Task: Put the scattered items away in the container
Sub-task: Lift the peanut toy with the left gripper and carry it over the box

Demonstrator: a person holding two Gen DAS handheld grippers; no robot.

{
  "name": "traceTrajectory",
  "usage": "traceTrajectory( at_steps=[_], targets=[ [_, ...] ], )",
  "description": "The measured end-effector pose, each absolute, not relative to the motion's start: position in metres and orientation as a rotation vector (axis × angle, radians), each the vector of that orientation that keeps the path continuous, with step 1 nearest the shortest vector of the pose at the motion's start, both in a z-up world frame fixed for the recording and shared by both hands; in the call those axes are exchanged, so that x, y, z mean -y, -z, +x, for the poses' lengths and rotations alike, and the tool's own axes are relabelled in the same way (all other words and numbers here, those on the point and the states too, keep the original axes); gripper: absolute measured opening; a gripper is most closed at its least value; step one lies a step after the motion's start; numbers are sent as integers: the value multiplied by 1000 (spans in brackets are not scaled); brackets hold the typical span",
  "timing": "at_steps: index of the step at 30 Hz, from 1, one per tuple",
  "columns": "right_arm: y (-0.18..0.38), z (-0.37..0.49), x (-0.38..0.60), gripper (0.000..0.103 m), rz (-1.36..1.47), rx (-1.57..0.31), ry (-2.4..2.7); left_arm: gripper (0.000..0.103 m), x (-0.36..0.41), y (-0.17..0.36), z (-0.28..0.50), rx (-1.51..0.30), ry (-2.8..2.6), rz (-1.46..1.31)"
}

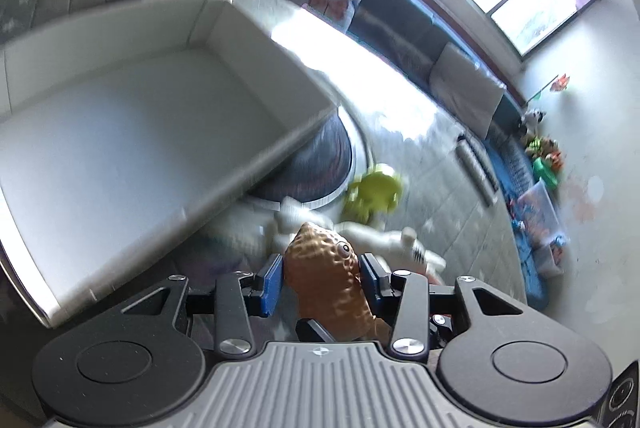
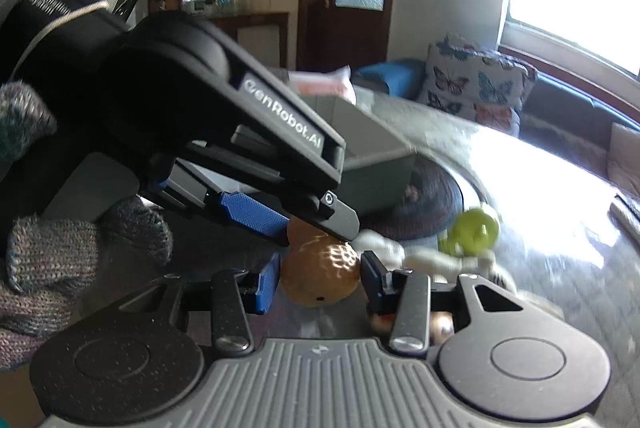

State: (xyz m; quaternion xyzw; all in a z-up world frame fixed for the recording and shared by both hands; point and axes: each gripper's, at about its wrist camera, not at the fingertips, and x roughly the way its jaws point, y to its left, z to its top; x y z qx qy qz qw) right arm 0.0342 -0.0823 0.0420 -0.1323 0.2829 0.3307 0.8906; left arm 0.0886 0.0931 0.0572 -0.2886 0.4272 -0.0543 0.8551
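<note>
My left gripper (image 1: 320, 278) is shut on a brown peanut-shaped toy with an eye (image 1: 328, 268), held just right of the white box (image 1: 260, 164), whose inside is bare. In the right wrist view the left gripper (image 2: 304, 224) comes in from the upper left, gripping the same peanut toy (image 2: 320, 274). My right gripper (image 2: 320, 280) has its blue pads on either side of the toy's round end with small gaps. A white figure (image 1: 384, 236) and a green toy (image 1: 372, 196) lie on the mat beyond; both also show in the right wrist view, the figure (image 2: 432, 260) and the green toy (image 2: 472, 230).
A dark round cushion (image 1: 320, 164) lies under the box's corner. A butterfly pillow (image 2: 476, 84) and a blue sofa (image 2: 580, 108) stand behind. A grey remote (image 1: 476, 168) lies on the mat. More toys (image 1: 544, 164) sit along the wall.
</note>
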Motion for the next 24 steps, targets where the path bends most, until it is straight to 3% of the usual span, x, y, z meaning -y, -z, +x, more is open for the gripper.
traceTrajectory(
  at_steps=[16, 24],
  targets=[
    [-70, 127, 18, 43, -294, -550, -779, 45, -159, -81, 159, -826, 50, -683],
    [-50, 193, -9, 43, -251, -656, -809, 45, -186, -50, 217, -877, -11, -729]
  ],
)
